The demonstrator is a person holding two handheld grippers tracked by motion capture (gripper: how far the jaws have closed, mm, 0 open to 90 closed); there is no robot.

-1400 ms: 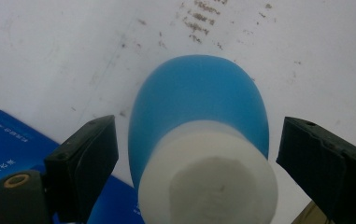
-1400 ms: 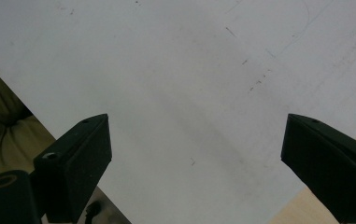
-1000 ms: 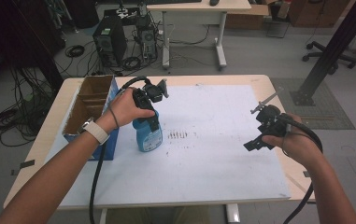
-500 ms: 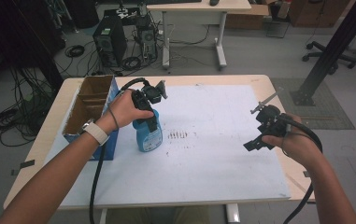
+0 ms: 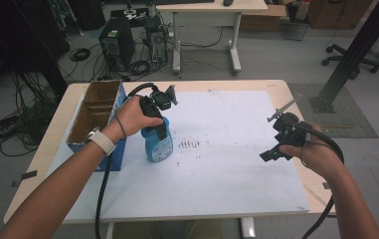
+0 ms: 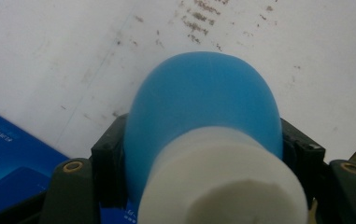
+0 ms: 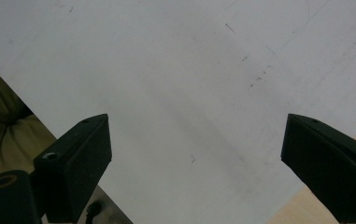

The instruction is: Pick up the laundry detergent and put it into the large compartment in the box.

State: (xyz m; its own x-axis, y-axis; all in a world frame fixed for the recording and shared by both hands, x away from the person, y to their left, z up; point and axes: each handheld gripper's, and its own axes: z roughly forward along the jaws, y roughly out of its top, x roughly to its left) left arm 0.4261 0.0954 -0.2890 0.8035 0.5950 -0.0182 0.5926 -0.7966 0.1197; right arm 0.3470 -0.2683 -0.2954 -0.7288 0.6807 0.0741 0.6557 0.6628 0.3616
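Observation:
A blue bottle [image 5: 158,144] with a white neck stands upright on the white board [image 5: 227,169], just right of the cardboard box. My left gripper [image 5: 157,117] comes down on it from above and is shut on its neck. In the left gripper view the bottle [image 6: 203,116] fills the gap between both jaws, its white neck [image 6: 222,182] nearest the camera. My right gripper [image 5: 279,142] hovers over the board's right side, open, nothing between its jaws. The right gripper [image 7: 194,158] looks down on bare white board [image 7: 175,70].
An open cardboard box [image 5: 95,114] with a blue front [image 6: 12,154] stands at the table's left edge, touching or nearly touching the bottle. Dark smudges [image 5: 191,144] mark the board's middle. The wooden table edge [image 7: 353,135] lies close to the right gripper.

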